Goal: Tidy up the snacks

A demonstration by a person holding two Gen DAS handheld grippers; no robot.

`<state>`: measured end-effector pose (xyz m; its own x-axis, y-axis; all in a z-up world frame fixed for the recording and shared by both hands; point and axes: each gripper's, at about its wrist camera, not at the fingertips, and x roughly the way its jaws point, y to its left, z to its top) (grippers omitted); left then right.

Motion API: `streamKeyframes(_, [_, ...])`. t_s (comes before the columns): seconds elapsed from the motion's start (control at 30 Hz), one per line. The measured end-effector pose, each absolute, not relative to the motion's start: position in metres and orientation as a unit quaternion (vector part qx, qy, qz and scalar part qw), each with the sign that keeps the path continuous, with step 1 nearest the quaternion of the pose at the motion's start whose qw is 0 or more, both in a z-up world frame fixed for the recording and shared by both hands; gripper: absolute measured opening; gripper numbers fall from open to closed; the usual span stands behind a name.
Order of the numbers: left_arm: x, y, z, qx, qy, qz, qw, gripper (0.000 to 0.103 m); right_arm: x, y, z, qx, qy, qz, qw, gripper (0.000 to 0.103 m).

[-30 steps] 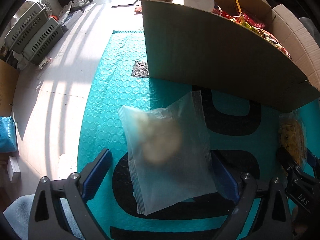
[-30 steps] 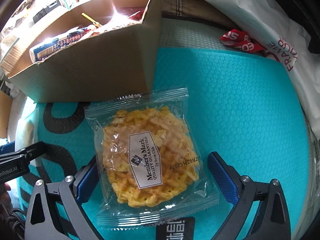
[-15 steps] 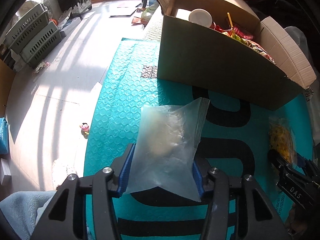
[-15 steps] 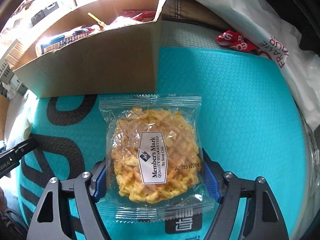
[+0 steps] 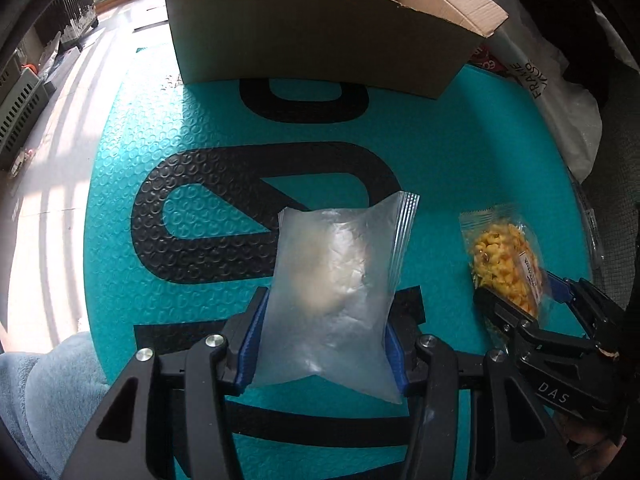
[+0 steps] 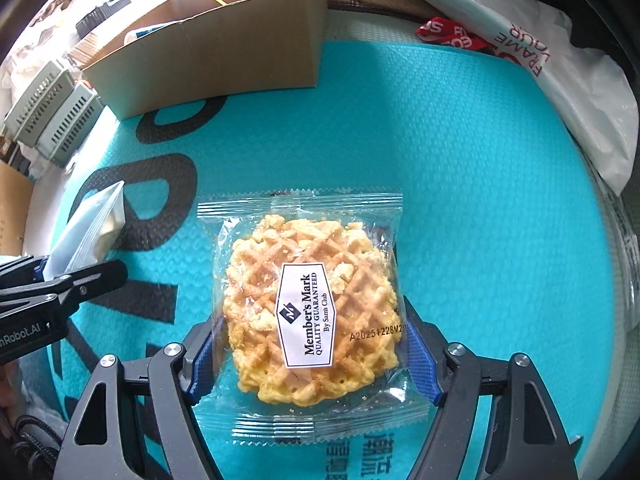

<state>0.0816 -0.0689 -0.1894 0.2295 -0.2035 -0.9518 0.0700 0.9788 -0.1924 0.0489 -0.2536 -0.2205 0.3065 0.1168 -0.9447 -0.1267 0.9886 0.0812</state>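
Left wrist view.
- My left gripper (image 5: 322,344): blue pads pressed against both sides of a frosted zip bag (image 5: 334,292), which it holds by the lower half. The bag's zip edge points away from me toward the upper right; inside is a pale, blurred lump I cannot identify.
- Teal mat (image 5: 460,168) with large black lettering, below the bag.
- Cardboard box (image 5: 316,36), open, at the far edge of the mat, with items showing over its rim.
- My right gripper (image 5: 520,300), at the right of the frame, with a clear packet of yellow waffle snack (image 5: 500,260) between its fingers.
- White plastic bag (image 5: 560,92) with dark print, at the mat's far right edge.
- Grey crates (image 5: 20,108) on the floor at the far left.

Right wrist view.
- My right gripper (image 6: 310,352): pads closed against the left and right edges of the waffle snack (image 6: 308,304) packet, label "Member's Mark" facing up.
- Teal mat (image 6: 460,160) under the packet.
- Cardboard box (image 6: 216,52) at the upper left on the mat.
- My left gripper (image 6: 60,284) at the left edge, with the zip bag (image 6: 88,232) in it.
- White plastic bag (image 6: 540,60) at the upper right, with a red wrapper (image 6: 448,36) just beside it.
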Motion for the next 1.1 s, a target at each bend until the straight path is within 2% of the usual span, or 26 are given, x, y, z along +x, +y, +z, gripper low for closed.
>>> streamKeyframes(0.13, [0.075, -0.075, -0.19, -0.044, 0.616, -0.094, 0.781, 0.049, 0.054, -0.255, -0.219, 0.006, 0.589, 0.079, 0.804, 0.077])
streamKeyframes(0.37, [0.075, -0.082, -0.188, -0.029, 0.626, -0.094, 0.774, 0.039, 0.055, -0.256, -0.221, 0.018, 0.59, 0.092, 0.802, 0.071])
streamKeyframes(0.5, [0.07, -0.083, -0.186, -0.029, 0.628, -0.097, 0.772, 0.037, 0.053, -0.251, -0.217, 0.025, 0.592, 0.11, 0.798, 0.071])
streamKeyframes(1.1, [0.033, -0.068, -0.132, -0.05, 0.592, -0.108, 0.797, 0.036, 0.041, -0.257, -0.205, 0.065, 0.58, 0.154, 0.797, 0.069])
